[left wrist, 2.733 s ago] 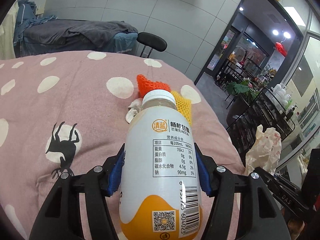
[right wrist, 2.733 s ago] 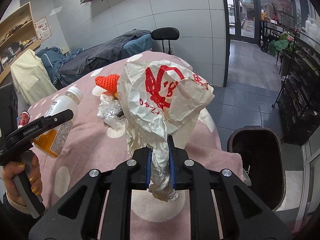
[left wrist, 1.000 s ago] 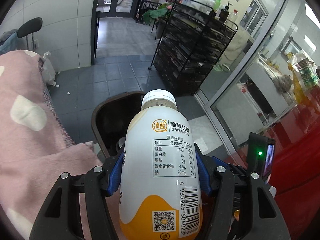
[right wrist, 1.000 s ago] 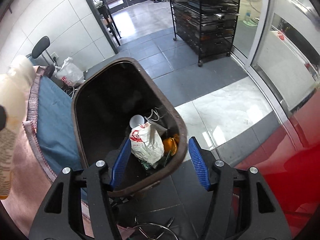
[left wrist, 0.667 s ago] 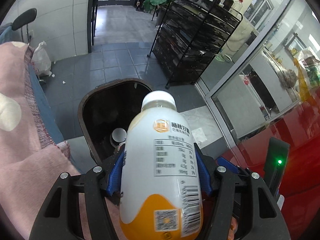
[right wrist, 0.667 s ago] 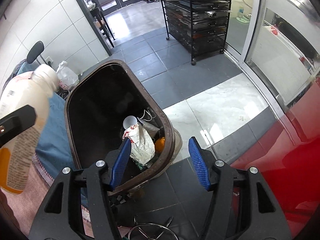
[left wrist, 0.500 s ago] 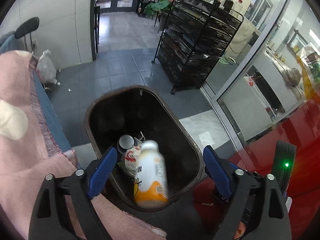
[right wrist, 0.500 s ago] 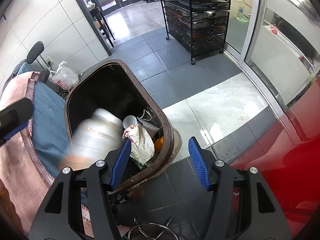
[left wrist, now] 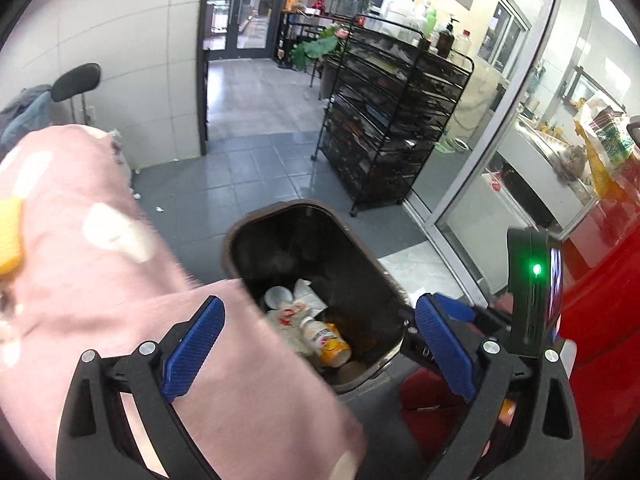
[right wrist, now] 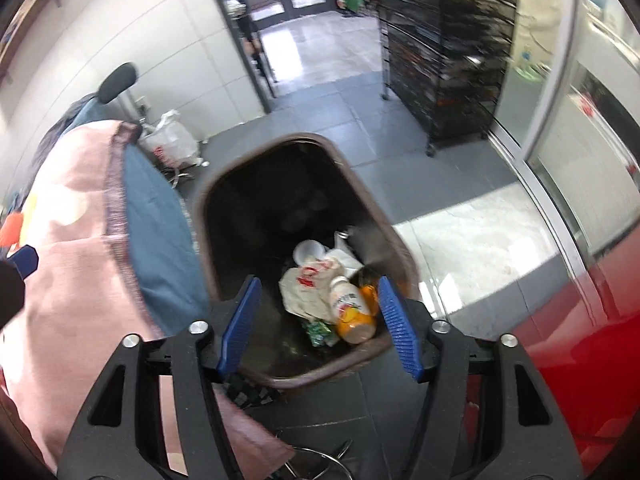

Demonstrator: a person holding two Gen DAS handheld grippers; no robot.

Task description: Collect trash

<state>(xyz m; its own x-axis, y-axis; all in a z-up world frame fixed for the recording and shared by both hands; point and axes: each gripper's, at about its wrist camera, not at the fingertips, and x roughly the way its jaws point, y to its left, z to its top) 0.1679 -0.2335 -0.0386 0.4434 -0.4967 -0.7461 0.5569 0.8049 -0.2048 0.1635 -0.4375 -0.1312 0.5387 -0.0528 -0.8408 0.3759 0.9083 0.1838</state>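
The brown trash bin [right wrist: 208, 200] sat beside your pink cloth [left wrist: 100, 288]. In it, the bottle [right wrist: 352, 308] lay against the crumpled bag [right wrist: 308, 288], cap toward 11 o'clock, base toward 5. Your left gripper [left wrist: 320, 344] and right gripper [right wrist: 320, 320] both gaped empty.

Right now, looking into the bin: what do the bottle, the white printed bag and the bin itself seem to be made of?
Bottle: probably plastic, opaque white with an orange base and a smooth printed label. Bag: thin crinkled paper or film with red print; creases show, material uncertain. Bin: likely rigid moulded plastic, with a dark brown rim of dull sheen.
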